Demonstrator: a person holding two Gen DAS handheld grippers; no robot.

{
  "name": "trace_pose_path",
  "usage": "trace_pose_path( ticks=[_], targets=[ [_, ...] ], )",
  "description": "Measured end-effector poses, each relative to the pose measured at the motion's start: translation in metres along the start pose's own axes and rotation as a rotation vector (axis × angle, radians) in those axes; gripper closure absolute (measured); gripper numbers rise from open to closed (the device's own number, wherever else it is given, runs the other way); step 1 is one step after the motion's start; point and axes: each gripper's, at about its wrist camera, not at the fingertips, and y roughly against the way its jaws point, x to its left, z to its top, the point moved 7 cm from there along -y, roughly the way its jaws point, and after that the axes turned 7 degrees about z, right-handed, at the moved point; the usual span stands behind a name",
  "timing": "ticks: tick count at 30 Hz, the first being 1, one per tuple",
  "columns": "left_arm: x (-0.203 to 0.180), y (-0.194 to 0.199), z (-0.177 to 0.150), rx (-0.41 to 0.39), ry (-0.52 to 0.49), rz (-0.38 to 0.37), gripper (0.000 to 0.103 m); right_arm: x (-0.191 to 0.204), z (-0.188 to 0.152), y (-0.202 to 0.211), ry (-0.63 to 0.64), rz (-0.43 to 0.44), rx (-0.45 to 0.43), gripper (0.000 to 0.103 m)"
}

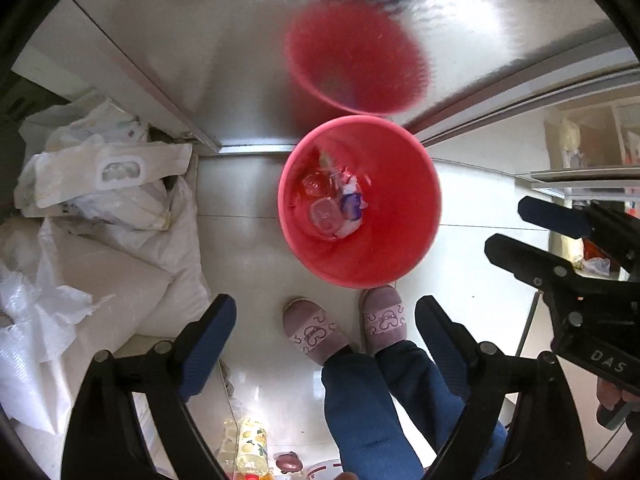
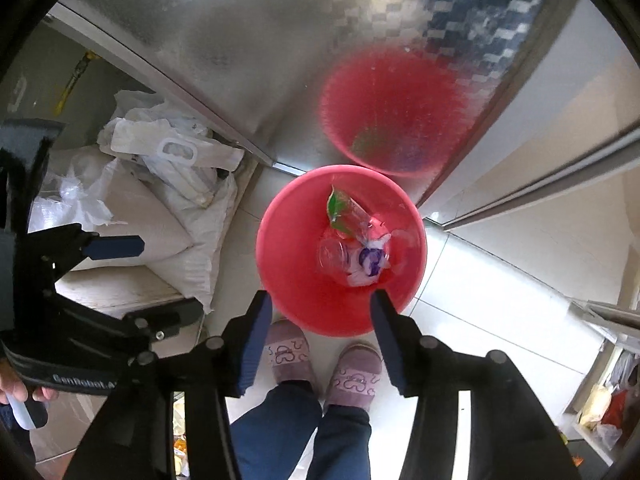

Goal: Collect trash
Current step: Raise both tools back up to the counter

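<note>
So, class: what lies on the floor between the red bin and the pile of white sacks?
Nothing: bare pale floor tile separates the red bin from the white sacks, clearest in the left wrist view.

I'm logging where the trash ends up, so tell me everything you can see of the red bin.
The red bin is a round, open-topped pail, seemingly smooth plastic, narrowing toward its base. It stands upright on the pale tiled floor, close to a frosted glass door that mirrors it as a red blur. Inside lie a clear plastic cup, a green-labelled clear wrapper and a white-and-purple wrapper. The person's slippers stand just before it; neither gripper touches it.
</note>
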Motion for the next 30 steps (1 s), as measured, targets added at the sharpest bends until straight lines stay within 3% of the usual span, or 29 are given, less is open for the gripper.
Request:
trace_pose_path(
  ticks=[6, 9, 12, 19, 24, 30],
  targets=[
    [-0.008, 0.059, -0.013, -0.079, -0.008, -0.001, 0.006, 0.019, -0.007, 0.044, 0.043, -0.01, -0.022, 0.055],
    [-0.02, 0.099, -0.023, -0.123, -0.026, -0.024, 0.0, 0.033, -0.009, 0.085, 0.122, -0.06, -0.077, 0.055],
    [-0.028, 0.147, -0.035, -0.179, -0.02, 0.009, 0.0, 0.049, -0.011, 0.127, 0.172, -0.061, -0.114, 0.055],
    [-0.035, 0.262, -0.053, -0.268, 0.078, -0.014, 0.0, 0.08, -0.009, 0.233, 0.234, -0.07, -0.162, 0.055],
    [-0.03, 0.344, -0.057, -0.372, 0.114, 0.042, 0.0, 0.099, -0.003, 0.307, 0.224, -0.061, -0.254, 0.049],
    [-0.021, 0.419, -0.059, -0.481, 0.132, 0.1, 0.0, 0.123, 0.003, 0.361, 0.25, -0.041, -0.339, 0.037]
  ],
)
